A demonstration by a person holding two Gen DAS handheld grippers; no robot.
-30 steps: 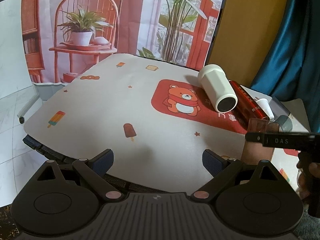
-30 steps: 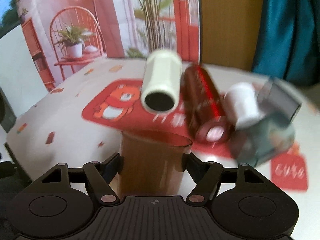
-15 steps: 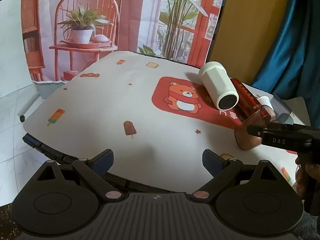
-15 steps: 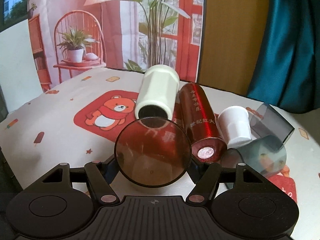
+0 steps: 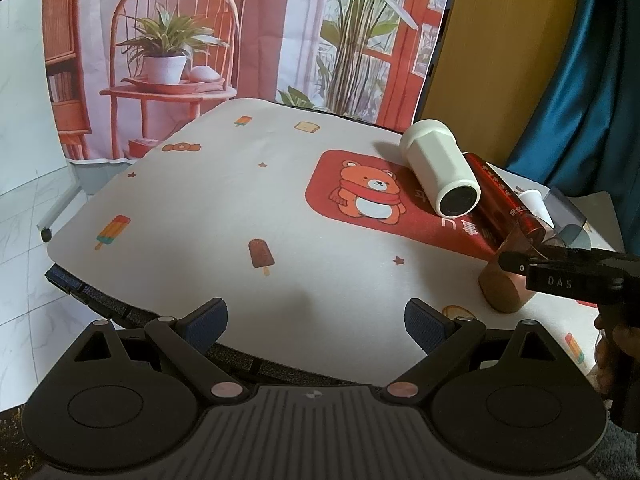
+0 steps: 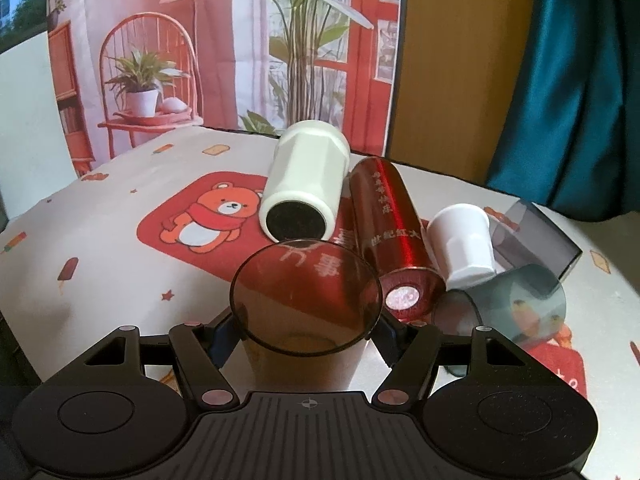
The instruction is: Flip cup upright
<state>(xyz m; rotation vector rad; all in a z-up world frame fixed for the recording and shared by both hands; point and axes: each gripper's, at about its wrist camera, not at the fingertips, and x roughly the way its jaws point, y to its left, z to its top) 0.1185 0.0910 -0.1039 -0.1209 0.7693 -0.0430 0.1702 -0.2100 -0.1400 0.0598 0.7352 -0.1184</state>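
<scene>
My right gripper [image 6: 306,338] is shut on a translucent brown cup [image 6: 306,300], with its rim tilted up and away from me and its base low over the table. In the left wrist view the brown cup [image 5: 505,286] shows at the right, base down on or just above the cloth, held by the right gripper [image 5: 520,266]. My left gripper [image 5: 316,316] is open and empty over the table's near edge.
A white cup [image 6: 304,196], a red cylinder [image 6: 394,240], a small white cup [image 6: 466,242], a grey tumbler [image 6: 516,306] and a grey square cup [image 6: 536,240] lie on their sides behind the brown cup. The table cloth [image 5: 224,200] has a bear print.
The right gripper has turned the brown cup from mouth-up in the view to tilted with its base toward the table, and lowered it. The left gripper has barely moved.
</scene>
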